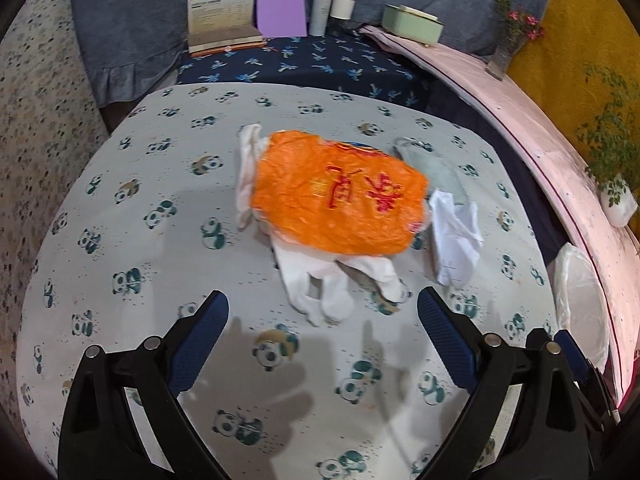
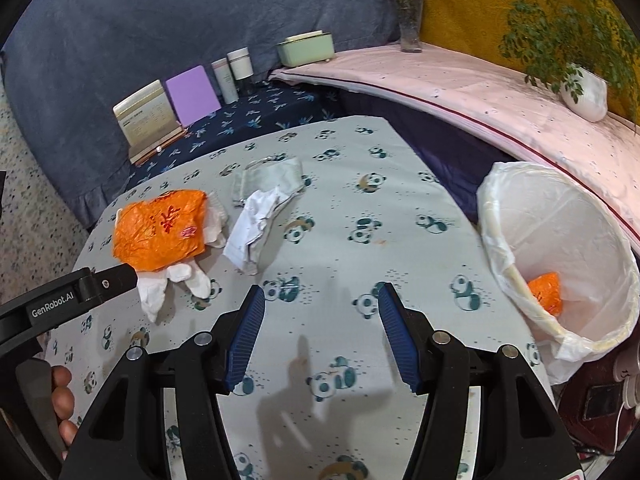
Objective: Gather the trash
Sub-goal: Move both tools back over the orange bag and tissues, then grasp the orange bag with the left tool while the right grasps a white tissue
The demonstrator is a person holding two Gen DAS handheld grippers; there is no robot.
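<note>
An orange wrapper (image 1: 340, 196) with red characters lies on the panda-print table (image 1: 140, 208), on top of a white glove (image 1: 316, 288). Crumpled white paper (image 1: 456, 240) and a grey-green mask (image 1: 436, 172) lie to its right. My left gripper (image 1: 322, 304) is open, just short of the glove. My right gripper (image 2: 320, 300) is open and empty over bare cloth. The right wrist view shows the wrapper (image 2: 160, 228), glove (image 2: 160, 288), paper (image 2: 256, 228), mask (image 2: 268, 180), and a white-lined bin (image 2: 520, 216) at the right holding another orange wrapper (image 2: 546, 292).
A calendar (image 1: 222, 12), a purple card (image 1: 280, 8), two tubes (image 1: 332, 8) and a green box (image 1: 412, 20) stand at the back. A flower vase (image 1: 508, 44) and a potted plant (image 1: 616, 184) sit on the pink ledge (image 1: 520, 112) to the right.
</note>
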